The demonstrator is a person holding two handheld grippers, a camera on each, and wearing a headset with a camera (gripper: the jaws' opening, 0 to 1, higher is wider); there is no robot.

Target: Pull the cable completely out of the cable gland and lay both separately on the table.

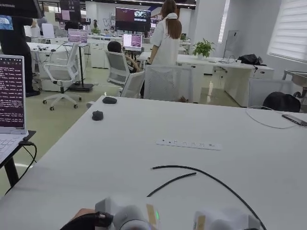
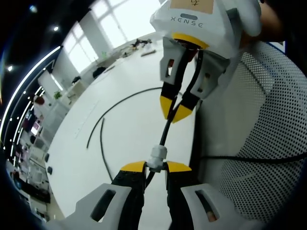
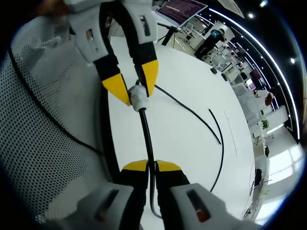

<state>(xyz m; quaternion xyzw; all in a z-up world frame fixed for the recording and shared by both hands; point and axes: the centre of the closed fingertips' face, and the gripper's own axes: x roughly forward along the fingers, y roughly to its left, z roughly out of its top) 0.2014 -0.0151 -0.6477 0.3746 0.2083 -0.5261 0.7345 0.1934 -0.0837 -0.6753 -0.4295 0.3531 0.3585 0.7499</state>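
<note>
Your left gripper [image 2: 152, 167] is pinching the white plastic gland [image 2: 157, 157], right gripper [image 3: 149, 166] the black cable [image 3: 145, 129]; any jerking is risking slippage.

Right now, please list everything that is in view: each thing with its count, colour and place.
table: one, white, bearing the cable's loops.
cable: one, black, curving over the table, near end between both tongs.
cable gland: one, whitish, threaded on the cable.
power strip: one, white, middle of the table.
small dark objects: two, black, far left part of the table.
laptop: one, screen lit, left of the table.
mesh chair: one, white, beside the table's near edge.
person: one, white top, standing beyond the table.
left tongs: one, white with yellow tips, shut on the cable gland.
right tongs: one, white with yellow tips, shut on the cable.
</note>
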